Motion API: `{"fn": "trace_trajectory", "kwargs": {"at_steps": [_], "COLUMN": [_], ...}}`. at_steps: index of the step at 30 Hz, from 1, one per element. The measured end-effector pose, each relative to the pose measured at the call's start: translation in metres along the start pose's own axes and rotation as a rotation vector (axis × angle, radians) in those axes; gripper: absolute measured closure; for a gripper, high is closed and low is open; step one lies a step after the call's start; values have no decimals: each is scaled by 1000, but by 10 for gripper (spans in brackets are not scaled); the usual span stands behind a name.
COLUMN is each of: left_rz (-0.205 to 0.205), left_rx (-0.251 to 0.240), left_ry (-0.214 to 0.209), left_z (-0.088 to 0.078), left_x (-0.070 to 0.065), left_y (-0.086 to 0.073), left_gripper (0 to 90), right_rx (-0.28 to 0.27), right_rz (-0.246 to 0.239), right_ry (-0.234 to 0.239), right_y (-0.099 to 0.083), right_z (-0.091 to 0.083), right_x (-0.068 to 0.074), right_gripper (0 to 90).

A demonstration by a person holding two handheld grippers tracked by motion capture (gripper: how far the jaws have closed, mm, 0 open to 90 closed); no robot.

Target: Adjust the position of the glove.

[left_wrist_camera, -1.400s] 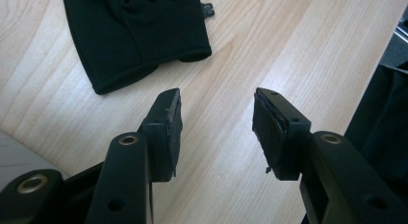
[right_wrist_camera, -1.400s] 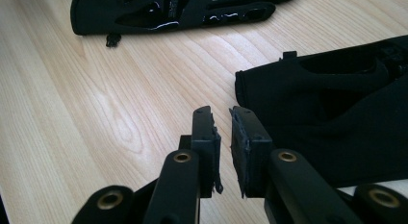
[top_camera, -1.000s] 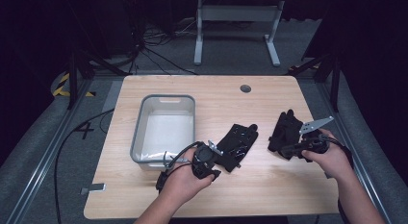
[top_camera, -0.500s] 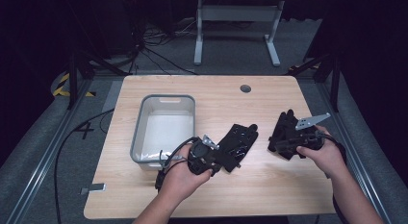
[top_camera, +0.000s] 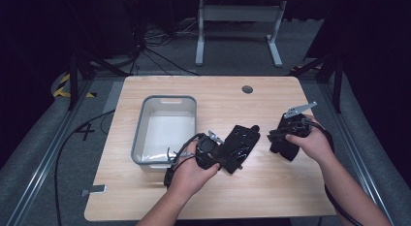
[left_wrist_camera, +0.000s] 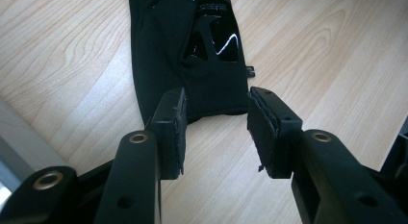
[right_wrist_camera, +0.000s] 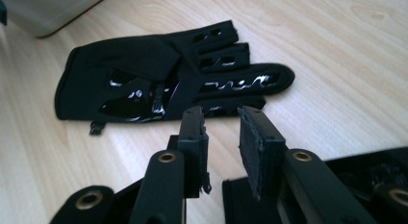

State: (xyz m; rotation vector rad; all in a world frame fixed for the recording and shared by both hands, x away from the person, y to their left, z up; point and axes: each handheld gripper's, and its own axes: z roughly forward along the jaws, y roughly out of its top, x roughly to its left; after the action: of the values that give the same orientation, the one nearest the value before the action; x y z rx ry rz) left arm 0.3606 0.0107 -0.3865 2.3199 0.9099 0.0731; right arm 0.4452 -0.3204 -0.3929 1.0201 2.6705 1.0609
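Right of the grey bin (top_camera: 140, 121), a black glove (top_camera: 241, 144) lies flat on the counter (top_camera: 232, 197); the left claw (left_wrist_camera: 214, 123), jaws apart and just opening, straddles its cuff, likely to grab it.

I count two black gloves (top_camera: 241, 147) (top_camera: 286, 148), one grey bin (top_camera: 166, 130), and my two grippers (top_camera: 219, 152) (top_camera: 278, 135).
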Motion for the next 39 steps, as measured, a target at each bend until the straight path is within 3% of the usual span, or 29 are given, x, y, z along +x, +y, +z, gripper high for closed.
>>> {"fn": "trace_trajectory", "kwargs": {"at_steps": [4, 10, 23, 32, 39], "left_rz": [-12, 11, 15, -1, -4], "left_rx": [4, 29, 64, 64, 54], "left_ry": [-2, 11, 14, 16, 22], "left_z": [5, 18, 42, 41, 39], "left_x": [1, -4, -6, -2, -1], "left_y": [0, -1, -2, -6, -6], "left_gripper": [588, 559, 541, 533, 527], "right_rx": [-12, -11, -15, -12, 38], "right_rz": [8, 31, 57, 48, 22], "right_ry": [-15, -41, -71, -86, -117], "right_y": [6, 10, 16, 23, 25], "right_z": [9, 26, 59, 76, 81], "right_x": [-7, -18, -32, -33, -32], "right_gripper": [700, 661, 598, 579, 611]}}
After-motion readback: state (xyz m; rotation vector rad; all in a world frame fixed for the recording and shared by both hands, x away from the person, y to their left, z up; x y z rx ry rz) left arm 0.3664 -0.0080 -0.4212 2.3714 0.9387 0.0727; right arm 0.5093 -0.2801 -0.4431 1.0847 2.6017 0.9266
